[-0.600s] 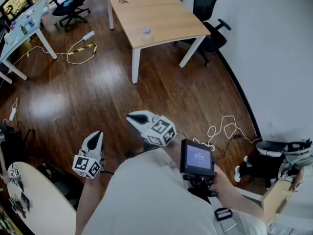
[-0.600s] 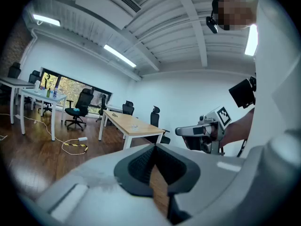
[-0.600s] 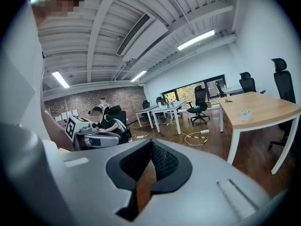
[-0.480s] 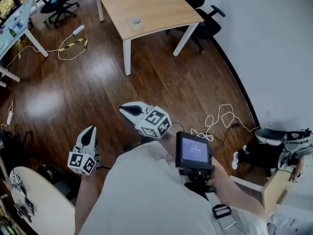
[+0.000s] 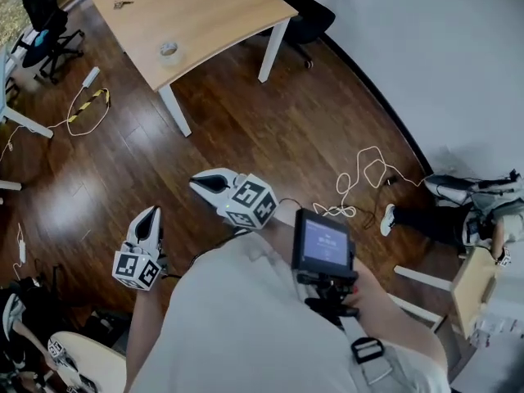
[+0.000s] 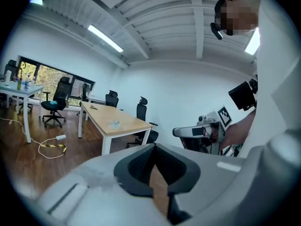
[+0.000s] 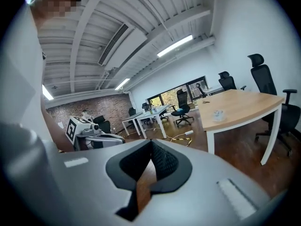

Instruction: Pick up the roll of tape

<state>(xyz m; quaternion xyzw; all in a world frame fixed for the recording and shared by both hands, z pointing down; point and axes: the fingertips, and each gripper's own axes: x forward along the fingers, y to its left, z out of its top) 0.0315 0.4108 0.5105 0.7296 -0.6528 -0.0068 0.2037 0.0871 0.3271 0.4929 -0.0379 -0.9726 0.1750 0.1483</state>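
- Head view: I hold both tools low in front of my body, over the dark wood floor. My left gripper [image 5: 150, 217] and my right gripper [image 5: 205, 183] point away from me, each with its marker cube behind the jaws.
- The roll of tape [image 5: 169, 50] lies flat near the front edge of the wooden table [image 5: 213, 6], well apart from both grippers – neither one is anywhere near it.
- A black office chair [image 5: 304, 2] stands at the table's far side, a white cable [image 5: 360, 174] loops on the floor by the wall, and a small screen [image 5: 323, 242] sits on a mount at my chest.
- Left gripper view: my left gripper [image 6: 153, 150] has its jaws pressed together with nothing between them. Past it the roll of tape [image 6: 114, 123] is a small pale shape on the table [image 6: 129, 125]. My right gripper [image 6: 194, 131] shows at the right.
- Right gripper view: my right gripper [image 7: 151, 147] is clenched as well – dark ribbed pads meet at the tip, and nothing is held. The roll of tape [image 7: 217, 113] rests on the table [image 7: 249, 102] off to the right, far from the jaws. My left gripper [image 7: 96, 134] shows at the left.
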